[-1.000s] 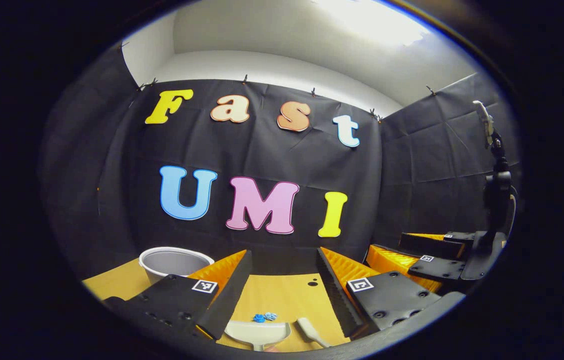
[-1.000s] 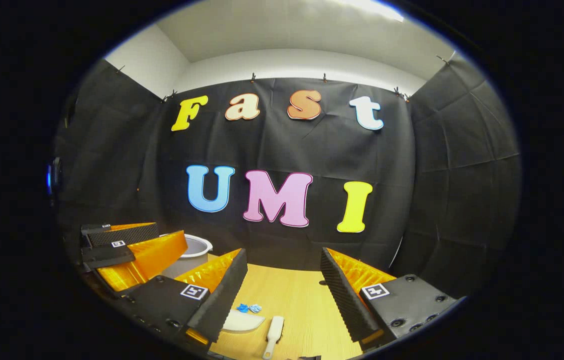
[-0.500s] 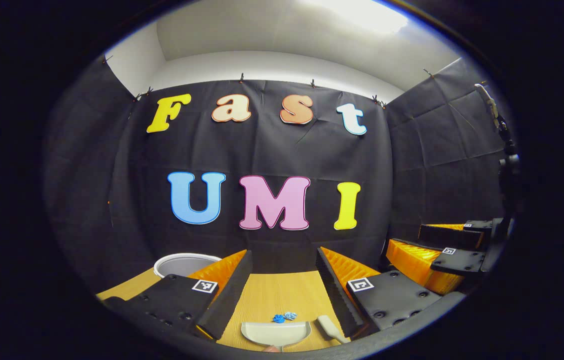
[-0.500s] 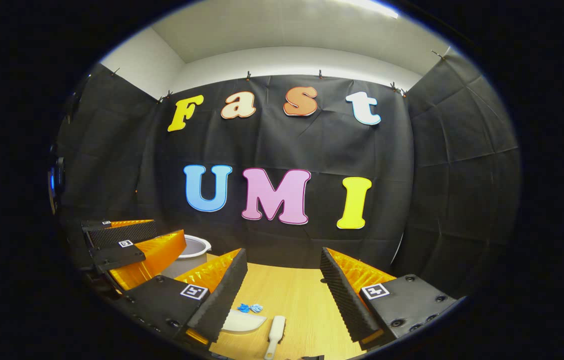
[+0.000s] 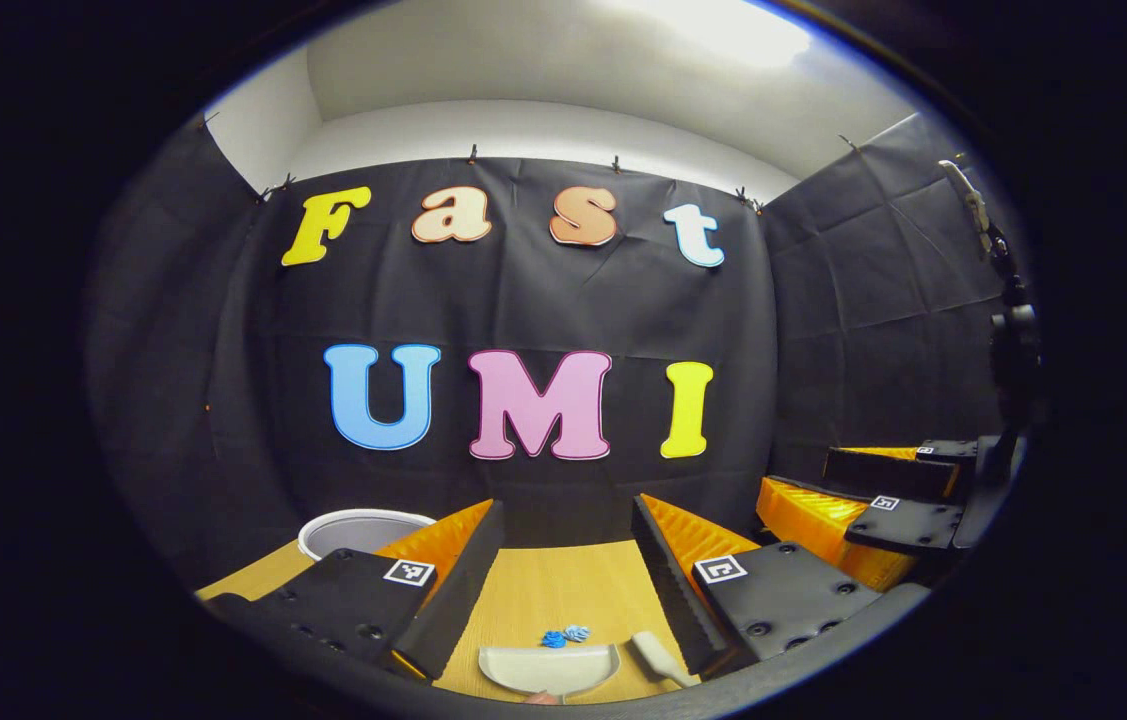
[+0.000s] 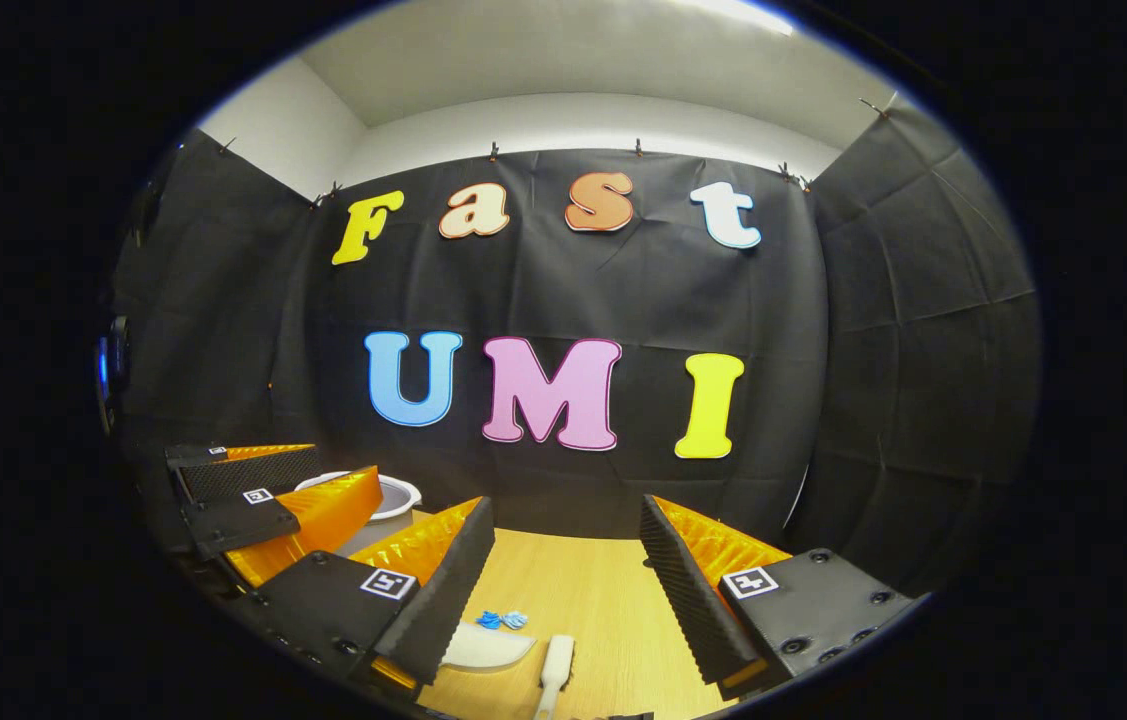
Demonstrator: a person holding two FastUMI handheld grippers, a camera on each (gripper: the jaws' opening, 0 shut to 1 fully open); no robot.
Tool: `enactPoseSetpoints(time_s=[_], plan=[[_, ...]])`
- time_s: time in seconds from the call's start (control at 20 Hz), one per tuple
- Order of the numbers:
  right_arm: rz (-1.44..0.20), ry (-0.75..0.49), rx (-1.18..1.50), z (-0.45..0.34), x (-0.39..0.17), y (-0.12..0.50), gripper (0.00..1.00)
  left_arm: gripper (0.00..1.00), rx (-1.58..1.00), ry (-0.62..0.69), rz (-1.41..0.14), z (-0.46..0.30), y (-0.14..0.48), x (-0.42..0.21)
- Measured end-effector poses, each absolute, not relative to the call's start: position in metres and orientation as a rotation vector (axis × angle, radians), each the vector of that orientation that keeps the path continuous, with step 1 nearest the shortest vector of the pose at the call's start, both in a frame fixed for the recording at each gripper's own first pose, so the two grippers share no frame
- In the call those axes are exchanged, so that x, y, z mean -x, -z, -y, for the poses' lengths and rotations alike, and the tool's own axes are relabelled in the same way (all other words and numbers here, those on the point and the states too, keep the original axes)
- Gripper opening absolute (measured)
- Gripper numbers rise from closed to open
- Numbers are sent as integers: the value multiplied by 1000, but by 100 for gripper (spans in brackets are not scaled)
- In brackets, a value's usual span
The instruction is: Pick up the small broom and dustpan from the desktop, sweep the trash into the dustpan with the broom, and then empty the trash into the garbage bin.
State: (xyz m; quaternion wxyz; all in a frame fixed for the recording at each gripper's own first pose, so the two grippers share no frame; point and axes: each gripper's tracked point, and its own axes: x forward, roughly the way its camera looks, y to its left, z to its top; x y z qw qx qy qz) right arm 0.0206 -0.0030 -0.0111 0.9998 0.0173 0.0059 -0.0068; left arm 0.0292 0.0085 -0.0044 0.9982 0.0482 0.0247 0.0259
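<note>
Getting ready to grab

Both claws, left gripper (image 5: 563,580) and right gripper (image 6: 568,580), gape empty above the dustpan (image 5: 550,667); broom (image 6: 555,668) beside it needs grabbing.

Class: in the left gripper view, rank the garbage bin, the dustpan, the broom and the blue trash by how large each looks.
1. garbage bin, partly hidden
2. dustpan, close to the bin in apparent size, and nearer the camera
3. broom, partly hidden
4. blue trash
</note>
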Motion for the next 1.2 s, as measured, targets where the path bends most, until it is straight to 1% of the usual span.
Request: enactPoseSetpoints(time_s=[0.05,0.25,0.3,0.45,0.5,1.2], plan=[[-14,13,-35,3,-21,11,95,77,-97,-50,-51,-8,5,-30],[-14,17,-29,4,-20,10,95,77,-97,-47,-49,-8,4,-31],[-15,19,-35,4,-19,10,92,77,-96,-47,-50,-9,5,-31],[-15,21,-44,4,-21,10,92,77,-101,-54,-52,-11,4,-29],[-13,21,-45,3,-21,10,95,77,-102,-56,-51,-12,4,-28],[-28,20,-45,0,-21,17,95,77,-121,-56,-89,-12,14,-24]])
